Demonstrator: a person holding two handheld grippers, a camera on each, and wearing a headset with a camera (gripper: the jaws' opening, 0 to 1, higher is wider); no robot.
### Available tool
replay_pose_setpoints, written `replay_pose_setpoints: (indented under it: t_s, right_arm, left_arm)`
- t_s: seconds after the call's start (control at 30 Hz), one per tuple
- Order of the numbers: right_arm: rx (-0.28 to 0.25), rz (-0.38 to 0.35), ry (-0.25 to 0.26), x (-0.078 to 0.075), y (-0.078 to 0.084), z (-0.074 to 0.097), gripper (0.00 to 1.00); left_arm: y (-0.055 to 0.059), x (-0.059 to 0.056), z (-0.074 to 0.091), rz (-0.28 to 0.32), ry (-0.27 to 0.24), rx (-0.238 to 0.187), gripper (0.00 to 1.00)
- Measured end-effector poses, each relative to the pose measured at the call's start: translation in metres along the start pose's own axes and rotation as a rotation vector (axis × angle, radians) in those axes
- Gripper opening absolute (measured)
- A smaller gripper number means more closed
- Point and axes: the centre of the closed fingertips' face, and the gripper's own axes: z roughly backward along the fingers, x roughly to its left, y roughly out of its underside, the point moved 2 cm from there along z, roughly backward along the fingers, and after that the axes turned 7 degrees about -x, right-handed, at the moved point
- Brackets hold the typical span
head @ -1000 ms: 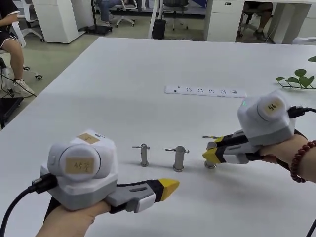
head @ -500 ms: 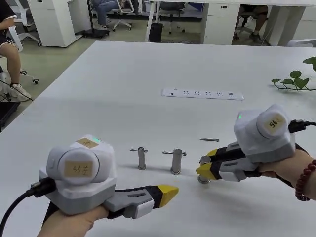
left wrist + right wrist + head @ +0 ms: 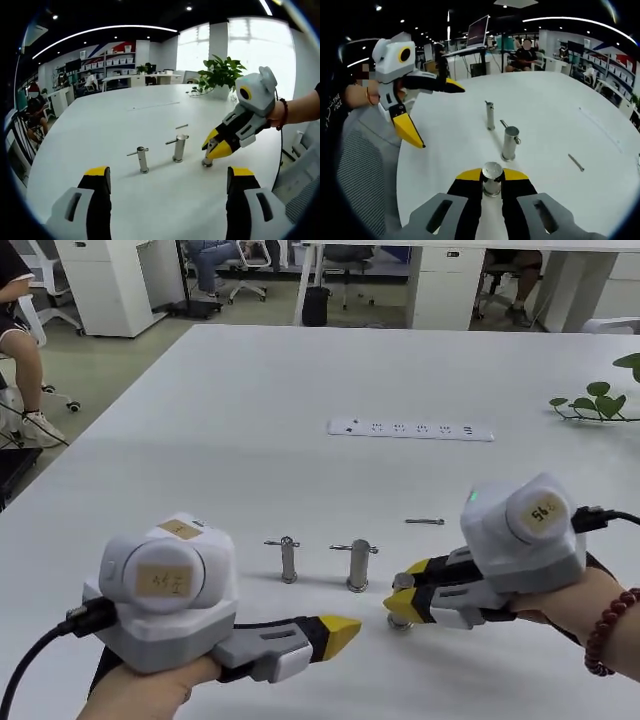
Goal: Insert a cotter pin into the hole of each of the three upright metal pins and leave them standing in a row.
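Three short metal pins stand in a row on the white table [image 3: 250, 400]. The left pin [image 3: 289, 558] and the middle pin [image 3: 358, 565] each carry a cotter pin through the top. My right gripper [image 3: 398, 604] is shut on the third pin [image 3: 403, 582], which rests with its foot on the table; its round head [image 3: 492, 171] sits between the yellow jaws. A loose cotter pin [image 3: 424, 522] lies flat beyond it. My left gripper [image 3: 338, 632] hovers open at the near left, about a hand's width short of the row [image 3: 178, 147].
A white power strip [image 3: 410, 429] lies further back on the table. A green plant [image 3: 600, 405] sits at the far right edge. People sit on office chairs beyond the table's far end.
The right gripper has moved left and nearer to me with the third pin in it, away from the loose cotter pin. The left gripper and the other two pins have stayed put.
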Motion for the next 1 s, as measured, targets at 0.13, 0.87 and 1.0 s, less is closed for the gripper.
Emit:
replay_pose_setpoints:
  t_s: [0.13, 0.87, 1.0]
  right_arm:
    - [0.0, -0.006, 0.009, 0.003, 0.002, -0.003, 0.09]
    - [-0.006, 0.009, 0.033, 0.013, 0.004, -0.005, 0.09]
    - [-0.006, 0.022, 0.04, 0.013, 0.003, -0.005, 0.09]
  left_arm:
    - [0.0, 0.0, 0.0, 0.004, -0.001, 0.001, 0.95]
    - [0.003, 0.0, 0.001, 0.004, 0.003, 0.011, 0.94]
    - [0.002, -0.001, 0.001, 0.01, 0.005, 0.002, 0.94]
